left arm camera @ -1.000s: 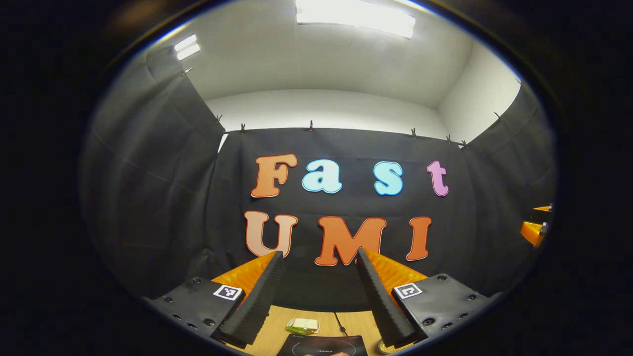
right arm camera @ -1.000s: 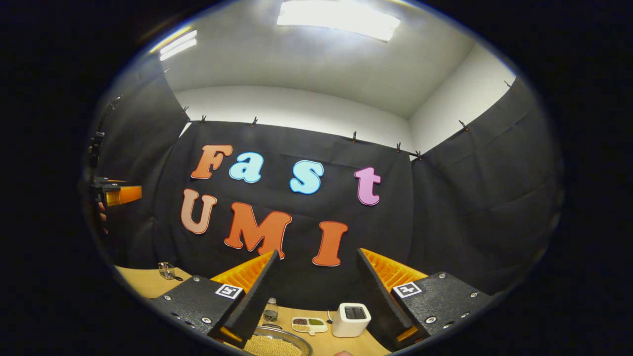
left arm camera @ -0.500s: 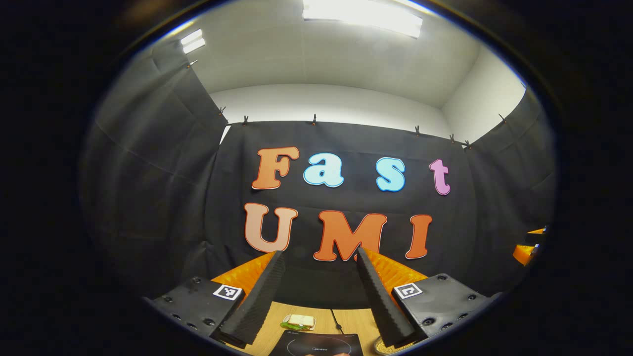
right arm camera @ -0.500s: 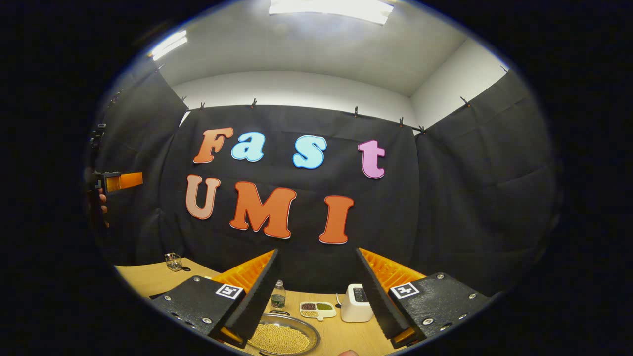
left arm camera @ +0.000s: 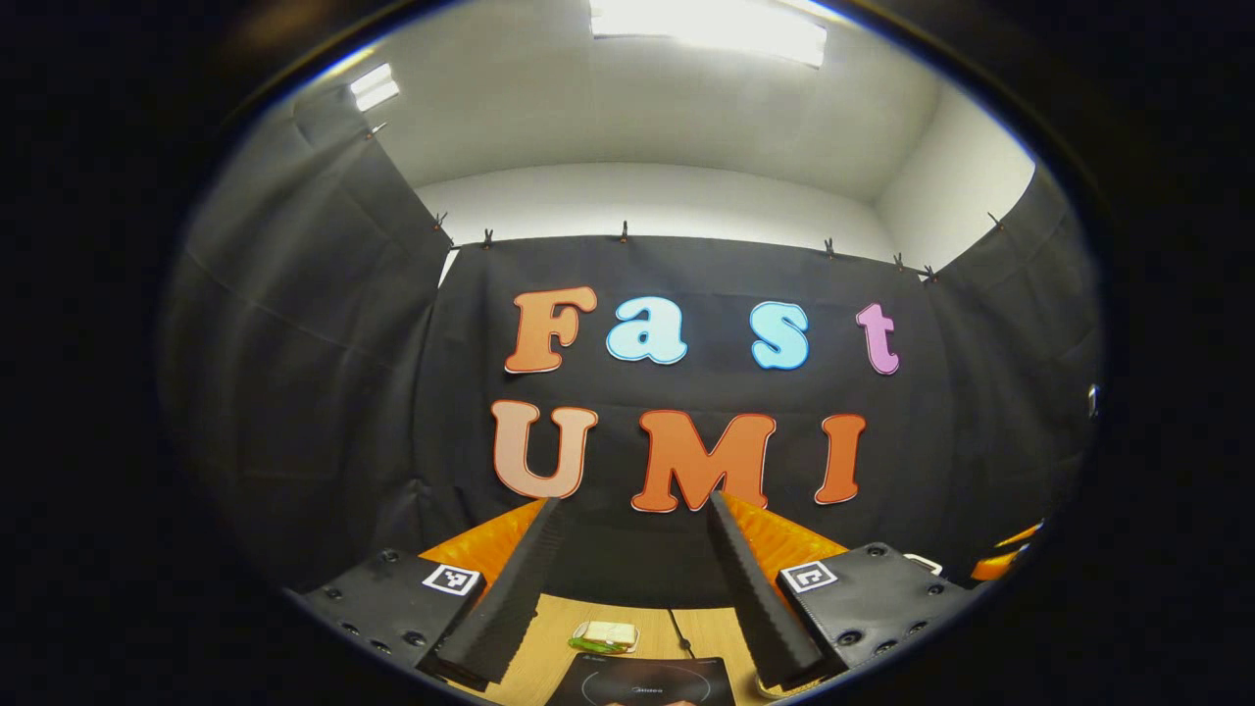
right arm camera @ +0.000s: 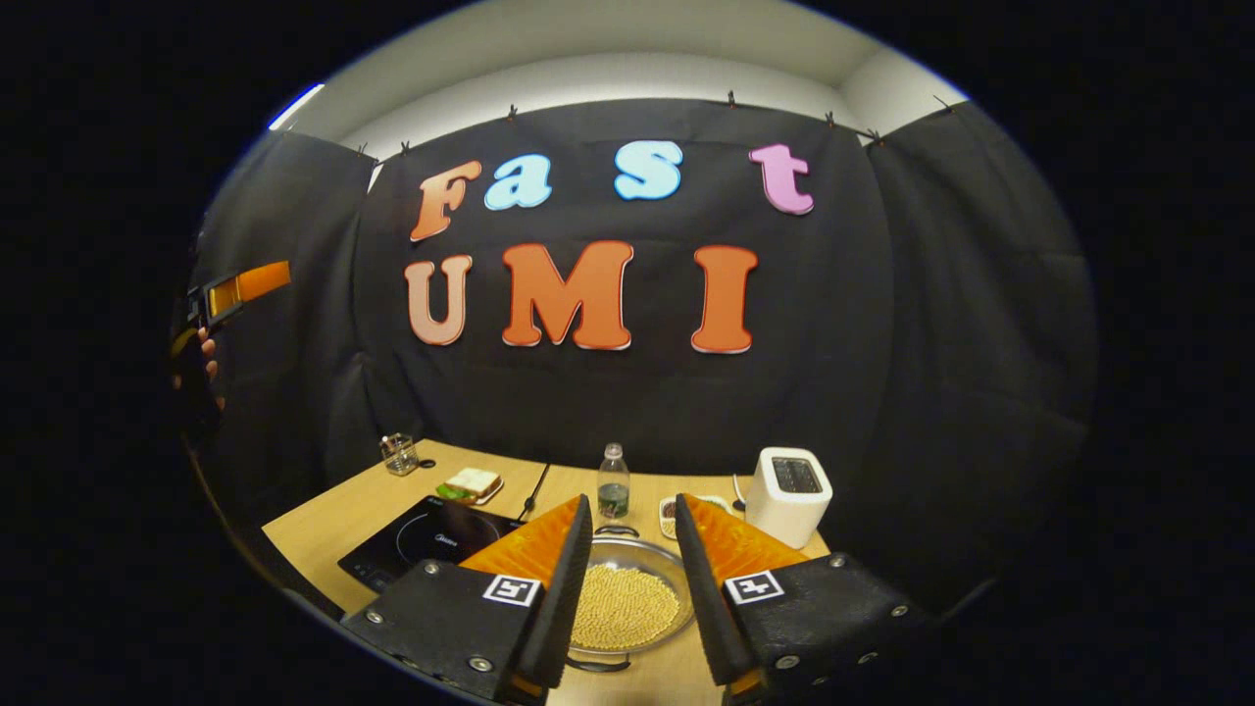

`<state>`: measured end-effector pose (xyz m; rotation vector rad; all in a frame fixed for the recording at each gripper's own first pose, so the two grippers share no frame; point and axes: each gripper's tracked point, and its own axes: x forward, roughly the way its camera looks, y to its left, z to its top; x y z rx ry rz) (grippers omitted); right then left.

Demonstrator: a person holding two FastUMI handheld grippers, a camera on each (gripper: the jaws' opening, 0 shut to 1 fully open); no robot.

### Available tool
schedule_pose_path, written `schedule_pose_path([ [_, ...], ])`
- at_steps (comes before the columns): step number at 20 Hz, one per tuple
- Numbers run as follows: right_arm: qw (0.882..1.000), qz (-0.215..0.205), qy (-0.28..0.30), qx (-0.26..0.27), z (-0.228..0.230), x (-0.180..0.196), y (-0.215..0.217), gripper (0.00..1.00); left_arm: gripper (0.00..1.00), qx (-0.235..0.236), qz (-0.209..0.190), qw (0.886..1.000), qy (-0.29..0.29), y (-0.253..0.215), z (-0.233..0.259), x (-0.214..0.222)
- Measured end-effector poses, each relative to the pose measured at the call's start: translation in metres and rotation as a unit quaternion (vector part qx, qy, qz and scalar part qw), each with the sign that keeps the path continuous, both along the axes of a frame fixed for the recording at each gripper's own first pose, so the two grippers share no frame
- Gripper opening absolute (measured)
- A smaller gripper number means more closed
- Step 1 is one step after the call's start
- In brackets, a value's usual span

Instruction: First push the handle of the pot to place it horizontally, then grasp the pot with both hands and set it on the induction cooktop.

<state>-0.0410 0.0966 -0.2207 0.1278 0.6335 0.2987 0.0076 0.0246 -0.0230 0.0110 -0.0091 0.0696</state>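
Wooden bench (left arm camera: 549, 647) shows low in the left gripper view, where the left tongs (left arm camera: 627, 510) are held high and gape open on nothing, with the induction cooktop (left arm camera: 642, 681) and a sandwich plate (left arm camera: 606, 635) below.

In the right gripper view the right tongs (right arm camera: 632, 510) stand parted, empty, above the pot (right arm camera: 627, 608) of yellow beans. The cooktop lies left of the pot, a toaster (right arm camera: 792, 495) far right, a bottle (right arm camera: 614, 482) beyond.

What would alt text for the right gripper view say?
The right gripper hangs open above a metal pot of yellow beans on a wooden table. An induction cooktop lies left of the pot, a white toaster beyond it to the right.
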Motion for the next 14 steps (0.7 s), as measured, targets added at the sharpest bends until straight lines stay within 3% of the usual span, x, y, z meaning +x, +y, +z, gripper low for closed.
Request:
schedule_pose_path([
  [2,0.998,0.024,0.052,0.009,-0.025,-0.017,0.016,0.42,0.97,0.001,0.000,1.000,0.005,0.000,-0.005,0.001],
  [3,0.996,0.038,0.075,0.016,-0.035,-0.027,0.025,0.30,0.97,0.002,0.000,1.000,0.009,-0.001,-0.009,0.000],
  [5,0.992,0.056,0.109,0.020,-0.051,-0.038,0.039,0.19,0.97,0.005,-0.002,1.000,0.015,-0.001,-0.012,0.000],
  [10,0.978,0.097,0.185,0.016,-0.098,-0.069,0.069,0.08,0.97,0.008,0.004,1.000,0.018,0.005,-0.022,-0.002],
  [14,0.951,0.111,0.285,0.053,-0.132,-0.102,0.088,0.00,0.97,0.010,0.013,1.000,0.026,0.019,-0.030,-0.002],
])
